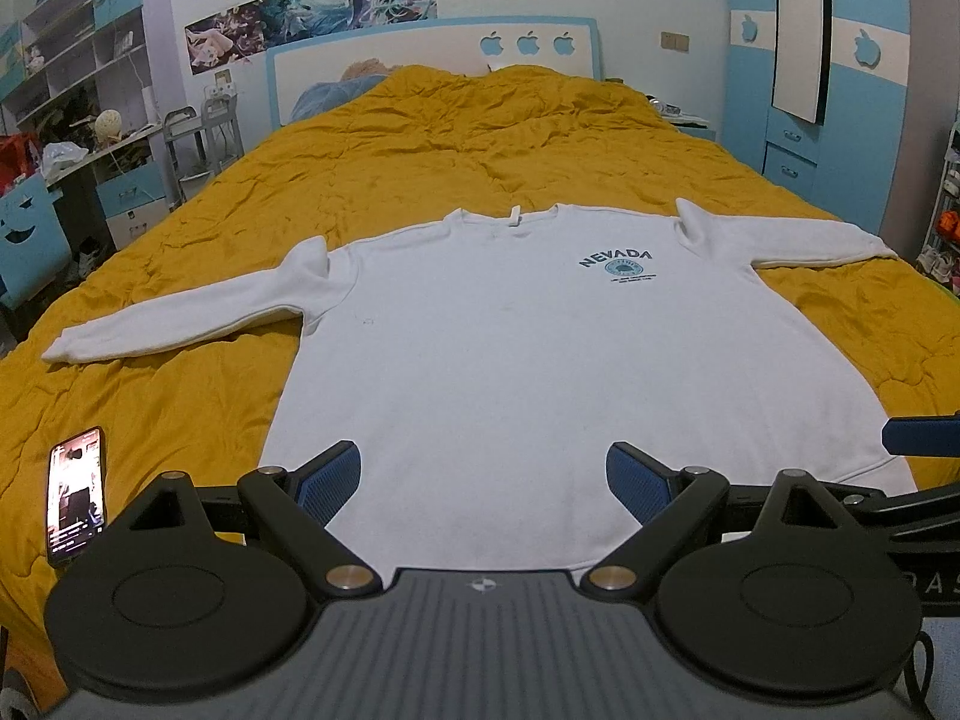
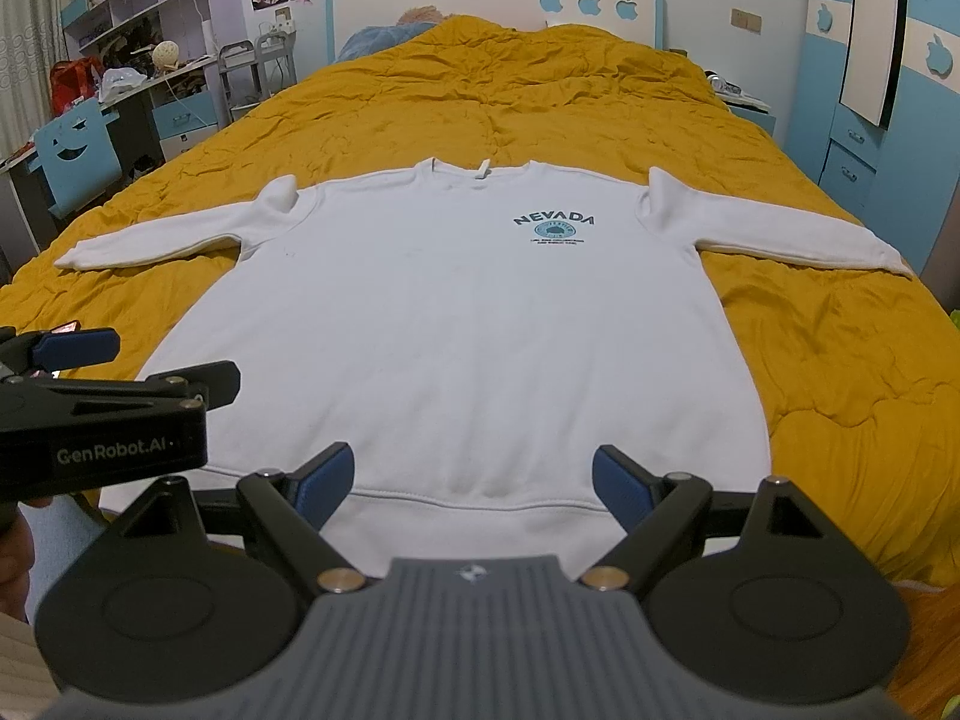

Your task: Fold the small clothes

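A white long-sleeved sweatshirt (image 1: pixel 510 348) with a blue "NEVADA" print lies flat, front up, on the yellow quilt, both sleeves spread out sideways; it also shows in the right wrist view (image 2: pixel 468 324). My left gripper (image 1: pixel 483 483) is open and empty, hovering over the sweatshirt's hem near its left part. My right gripper (image 2: pixel 472 483) is open and empty over the hem (image 2: pixel 480 495) further right. The left gripper's body shows at the left edge of the right wrist view (image 2: pixel 102 414), and a right fingertip (image 1: pixel 918 437) shows at the right edge of the left wrist view.
The yellow quilt (image 1: pixel 480 138) covers a wide bed with a blue-white headboard (image 1: pixel 432 54). A lit phone (image 1: pixel 78 492) lies on the quilt left of the hem. A desk and shelves (image 1: pixel 72 120) stand at left, a blue wardrobe (image 1: pixel 840 90) at right.
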Available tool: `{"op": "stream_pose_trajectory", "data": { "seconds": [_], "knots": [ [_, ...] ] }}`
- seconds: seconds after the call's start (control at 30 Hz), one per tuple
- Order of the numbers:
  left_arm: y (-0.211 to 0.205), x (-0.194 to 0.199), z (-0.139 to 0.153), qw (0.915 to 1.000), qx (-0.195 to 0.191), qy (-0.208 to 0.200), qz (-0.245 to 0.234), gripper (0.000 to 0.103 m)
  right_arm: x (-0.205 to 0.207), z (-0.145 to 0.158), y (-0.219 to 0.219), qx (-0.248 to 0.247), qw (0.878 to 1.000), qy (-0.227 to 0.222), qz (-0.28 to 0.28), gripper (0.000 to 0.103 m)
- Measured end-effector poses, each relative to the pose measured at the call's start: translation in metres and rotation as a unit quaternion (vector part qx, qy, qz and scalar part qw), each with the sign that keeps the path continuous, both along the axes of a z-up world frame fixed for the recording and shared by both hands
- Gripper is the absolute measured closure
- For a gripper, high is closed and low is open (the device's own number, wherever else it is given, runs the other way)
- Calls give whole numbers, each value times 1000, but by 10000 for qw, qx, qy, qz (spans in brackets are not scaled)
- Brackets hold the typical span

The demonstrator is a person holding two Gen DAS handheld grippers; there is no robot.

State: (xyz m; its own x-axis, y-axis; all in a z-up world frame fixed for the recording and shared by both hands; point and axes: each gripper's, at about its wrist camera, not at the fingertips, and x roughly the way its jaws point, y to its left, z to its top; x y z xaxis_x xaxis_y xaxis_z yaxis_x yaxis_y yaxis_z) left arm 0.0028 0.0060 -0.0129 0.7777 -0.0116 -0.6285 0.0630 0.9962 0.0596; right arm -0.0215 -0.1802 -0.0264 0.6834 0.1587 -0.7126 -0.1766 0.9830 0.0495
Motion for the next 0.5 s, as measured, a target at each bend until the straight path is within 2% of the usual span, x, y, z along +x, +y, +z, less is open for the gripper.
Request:
{"op": "stream_pose_trajectory", "data": {
  "seconds": [0.5],
  "knots": [
    [-1,1,1,10000,7,10,-4,0,0,0,0,2,10000,3,2,20]
  ]
}}
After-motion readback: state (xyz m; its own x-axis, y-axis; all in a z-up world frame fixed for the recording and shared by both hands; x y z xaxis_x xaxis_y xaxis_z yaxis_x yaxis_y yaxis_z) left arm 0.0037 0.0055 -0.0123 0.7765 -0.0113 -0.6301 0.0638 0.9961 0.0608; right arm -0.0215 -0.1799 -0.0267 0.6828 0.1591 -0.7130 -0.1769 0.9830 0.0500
